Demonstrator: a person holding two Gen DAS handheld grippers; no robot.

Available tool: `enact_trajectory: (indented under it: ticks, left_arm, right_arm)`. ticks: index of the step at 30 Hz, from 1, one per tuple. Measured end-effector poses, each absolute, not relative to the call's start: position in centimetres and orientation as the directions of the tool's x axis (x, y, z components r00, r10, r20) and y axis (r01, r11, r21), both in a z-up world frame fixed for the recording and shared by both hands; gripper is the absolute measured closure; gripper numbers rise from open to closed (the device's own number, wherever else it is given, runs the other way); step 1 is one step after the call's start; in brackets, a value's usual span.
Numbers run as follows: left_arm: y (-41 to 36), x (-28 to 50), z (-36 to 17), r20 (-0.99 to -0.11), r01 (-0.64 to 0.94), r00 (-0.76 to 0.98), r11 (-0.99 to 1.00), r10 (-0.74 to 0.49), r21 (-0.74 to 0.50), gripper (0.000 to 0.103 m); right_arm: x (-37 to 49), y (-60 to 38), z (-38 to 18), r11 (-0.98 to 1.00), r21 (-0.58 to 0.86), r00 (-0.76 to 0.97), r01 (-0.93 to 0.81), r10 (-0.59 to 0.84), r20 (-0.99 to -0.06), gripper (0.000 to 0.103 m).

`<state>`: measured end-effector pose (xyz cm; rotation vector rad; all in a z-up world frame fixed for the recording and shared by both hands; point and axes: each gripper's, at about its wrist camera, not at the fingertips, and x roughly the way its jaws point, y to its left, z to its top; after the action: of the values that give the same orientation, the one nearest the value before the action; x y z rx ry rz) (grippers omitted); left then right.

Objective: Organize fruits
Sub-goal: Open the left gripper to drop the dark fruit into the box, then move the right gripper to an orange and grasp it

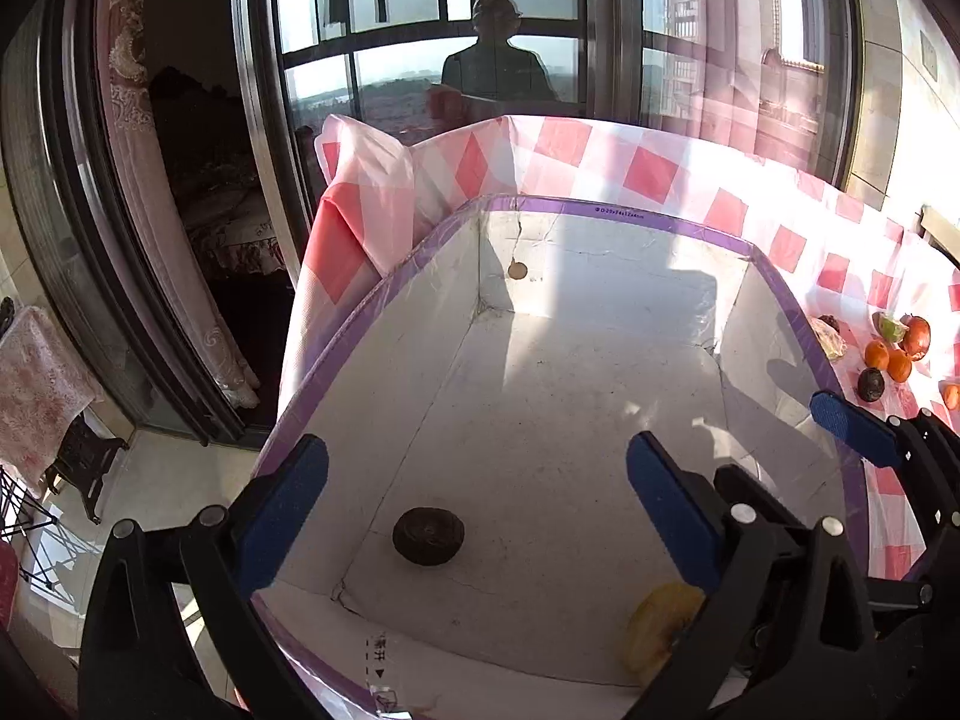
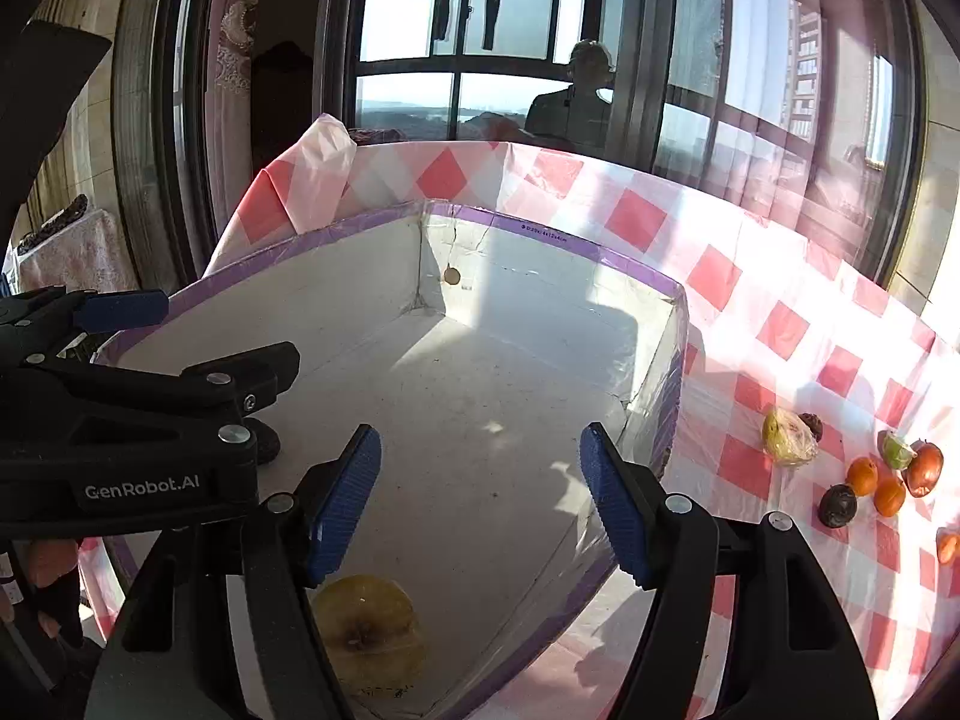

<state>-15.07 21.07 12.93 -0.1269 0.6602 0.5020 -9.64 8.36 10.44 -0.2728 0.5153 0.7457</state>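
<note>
A dark brown, round, wrinkled fruit (image 1: 428,536) and a yellow apple (image 2: 367,633), stem hollow up, lie apart on the floor of the white cardboard box with purple-taped rim (image 1: 660,217), both near its near wall. Beside the box, on the desk's red-and-white checked cloth (image 2: 780,324), near its right edge, cluster two small oranges (image 2: 876,486), a red apple (image 2: 924,468), a green fruit piece (image 2: 896,451), another dark wrinkled fruit (image 2: 837,505) and a plastic-wrapped yellowish fruit (image 2: 787,437).

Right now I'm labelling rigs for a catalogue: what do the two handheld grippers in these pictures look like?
Both are alike: matte black plastic frames with round silver rivets, each ending in two fingers faced with ribbed blue pads. The left gripper shows blue pads, and white "GenRobot.AI" lettering on its side in the right wrist view. The right gripper has matching pads. No cables show.
</note>
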Motion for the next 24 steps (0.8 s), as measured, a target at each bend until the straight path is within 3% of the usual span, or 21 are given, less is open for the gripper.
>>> enact_trajectory:
  ticks: [4, 6, 8, 15, 19, 24]
  left_arm:
    - [16.1, -16.1, 16.4, -0.456, -0.406, 0.811, 0.914, 0.366, 0.011, 0.002]
    - [13.0, -16.5, 17.5, -0.377, -0.328, 0.876, 0.945, 0.300, -0.009, 0.002]
    - [9.7, -16.1, 17.7, -0.336, -0.225, 0.919, 0.974, 0.207, -0.014, 0.002]
    - [-1.2, -7.9, 11.5, -0.493, 0.105, 0.861, 0.992, -0.124, -0.066, 0.002]
    - [-3.6, -1.7, 6.9, -0.569, 0.111, 0.797, 0.975, -0.203, -0.192, 0.002]
    - [-4.7, 3.7, 3.8, -0.592, 0.066, 0.779, 0.965, -0.209, -0.254, 0.002]
  right_arm:
    - [-9.1, 2.1, 12.0, 0.759, 0.107, 0.675, -0.642, 0.626, -0.391, 0.024]
    - [-8.8, -1.8, 12.3, 0.804, 0.147, 0.738, -0.576, 0.589, -0.330, 0.015]
    - [-8.0, -5.4, 12.0, 0.850, 0.174, 0.789, -0.496, 0.526, -0.319, 0.015]
    - [-3.2, -17.3, 6.7, 0.959, 0.223, 0.819, -0.174, 0.267, -0.508, 0.015]
    - [-0.8, -22.8, 4.3, 0.978, 0.206, 0.799, -0.002, 0.125, -0.588, 0.015]
    - [3.6, -28.4, 2.4, 0.975, 0.142, 0.763, 0.169, -0.038, -0.645, 0.015]
